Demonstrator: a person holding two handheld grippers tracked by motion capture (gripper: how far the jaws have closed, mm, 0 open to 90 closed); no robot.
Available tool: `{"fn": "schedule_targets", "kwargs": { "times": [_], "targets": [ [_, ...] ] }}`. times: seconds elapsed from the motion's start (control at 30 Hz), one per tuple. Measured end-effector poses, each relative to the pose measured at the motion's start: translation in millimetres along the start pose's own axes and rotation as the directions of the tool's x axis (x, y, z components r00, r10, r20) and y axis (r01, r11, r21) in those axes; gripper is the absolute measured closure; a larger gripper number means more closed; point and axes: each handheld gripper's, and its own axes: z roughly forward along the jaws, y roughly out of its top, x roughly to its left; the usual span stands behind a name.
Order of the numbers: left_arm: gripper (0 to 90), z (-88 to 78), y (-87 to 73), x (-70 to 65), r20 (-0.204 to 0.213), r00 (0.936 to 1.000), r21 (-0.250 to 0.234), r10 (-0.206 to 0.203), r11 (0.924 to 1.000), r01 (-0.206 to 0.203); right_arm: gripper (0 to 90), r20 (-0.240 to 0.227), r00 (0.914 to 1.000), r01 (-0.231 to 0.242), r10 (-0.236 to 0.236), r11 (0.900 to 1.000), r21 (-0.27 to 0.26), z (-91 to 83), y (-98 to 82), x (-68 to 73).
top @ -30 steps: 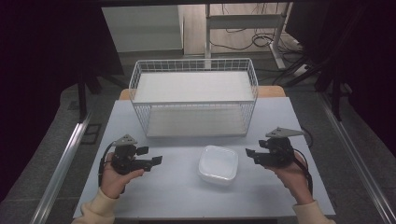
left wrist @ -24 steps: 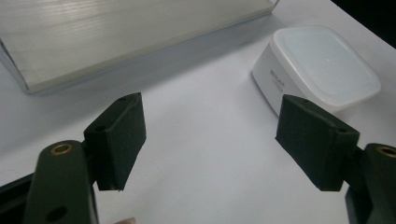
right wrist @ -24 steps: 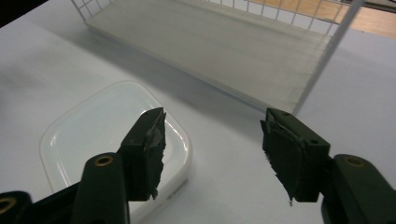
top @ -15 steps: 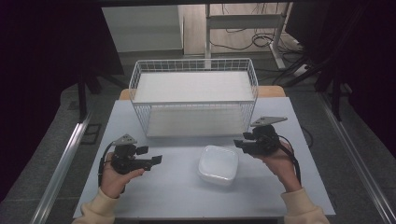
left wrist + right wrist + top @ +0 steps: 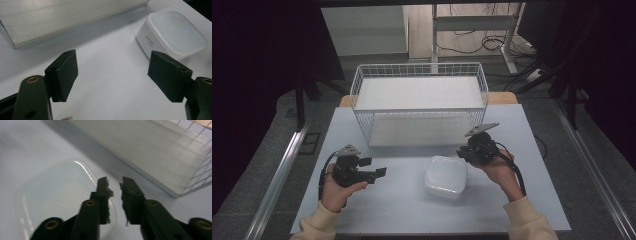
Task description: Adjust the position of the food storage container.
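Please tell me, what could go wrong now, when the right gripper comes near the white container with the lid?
The right gripper has just been closing its fingers with nothing between them, above the edge of the white container. So narrow, they may push or slide it instead of gripping. The wire basket stands close behind, so the gripper could bump it.

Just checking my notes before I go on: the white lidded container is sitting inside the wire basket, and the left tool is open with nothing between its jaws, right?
Not quite. The white lidded container sits on the table in front of the wire basket, not inside it, as the high view shows. The left tool is indeed open with nothing between its jaws.
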Motion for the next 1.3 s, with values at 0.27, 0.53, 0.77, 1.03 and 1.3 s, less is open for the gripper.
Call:
{"fn": "schedule_targets", "kwargs": {
  "times": [0.27,0.53,0.77,1.03,1.3],
  "targets": [
    [23.5,1.7,-0.5,-0.6,-0.001,1.0000,0.009,0.008,0.9999,-0.008,89.1,0.009,0.9984,0.055,-0.056,0.994,0.098,23.8,-2.2,-4.9],
    [23.4,2.2,-0.7,-0.6,-0.002,0.9999,0.013,0.013,0.9998,-0.013,89.1,0.030,0.9981,0.049,-0.054,0.988,0.146,29.2,-9.6,-11.5],
    [23.3,1.7,-0.8,0.3,0.000,0.9999,0.013,0.011,0.9998,-0.011,89.3,0.024,0.9982,0.049,-0.054,0.981,0.186,32.0,-18.2,-10.6],
    [23.4,2.0,-0.4,-0.4,-0.001,0.9999,0.011,0.012,0.9999,-0.012,89.3,-0.014,0.9973,0.074,-0.072,0.976,0.207,24.0,-30.7,8.0],
    [23.4,1.6,-0.4,1.2,-0.002,1.0000,0.011,0.007,0.9999,-0.007,89.3,-0.038,0.9950,0.098,-0.092,0.970,0.220,20.2,-35.0,19.7]
  ]
}}
